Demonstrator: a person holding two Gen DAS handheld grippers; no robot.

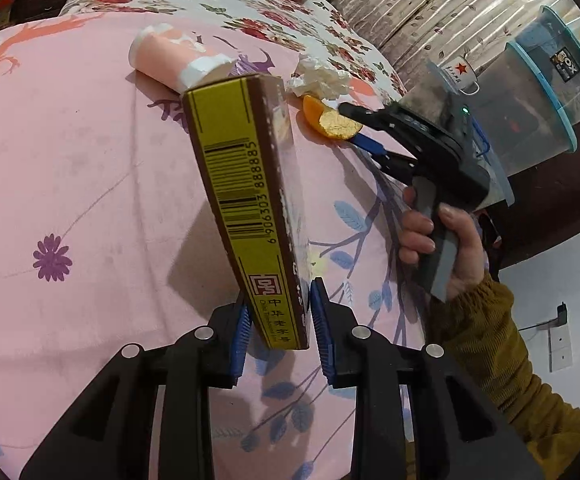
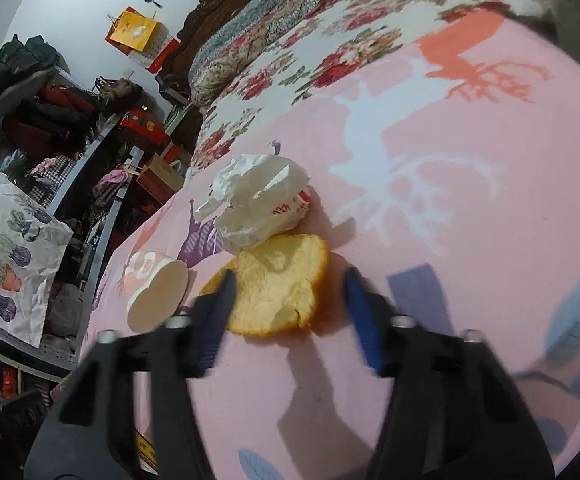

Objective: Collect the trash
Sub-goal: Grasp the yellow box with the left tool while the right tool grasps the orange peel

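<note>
A long yellow-and-brown carton [image 1: 245, 200] with a barcode sticks up from my left gripper [image 1: 277, 316], whose blue pads are shut on its lower end above the pink bedsheet [image 1: 69, 160]. Ahead lie a tipped pink paper cup [image 1: 169, 60] [image 2: 157, 288], crumpled white paper [image 1: 322, 76] [image 2: 257, 200] and an orange peel [image 1: 330, 120] [image 2: 277, 280]. My right gripper [image 2: 287, 292] [image 1: 350, 126] is open, one finger on each side of the peel. Its left finger overlaps the peel's edge and the right one stands apart.
A hand [image 1: 450, 240] in a mustard sleeve holds the right gripper. Beyond the bed's right edge stand a clear bin with a blue rim [image 1: 538, 92] and a white mug with a red star [image 1: 458, 72]. A floral quilt [image 2: 330, 52] lies further back; cluttered shelves [image 2: 69, 120] stand on the left.
</note>
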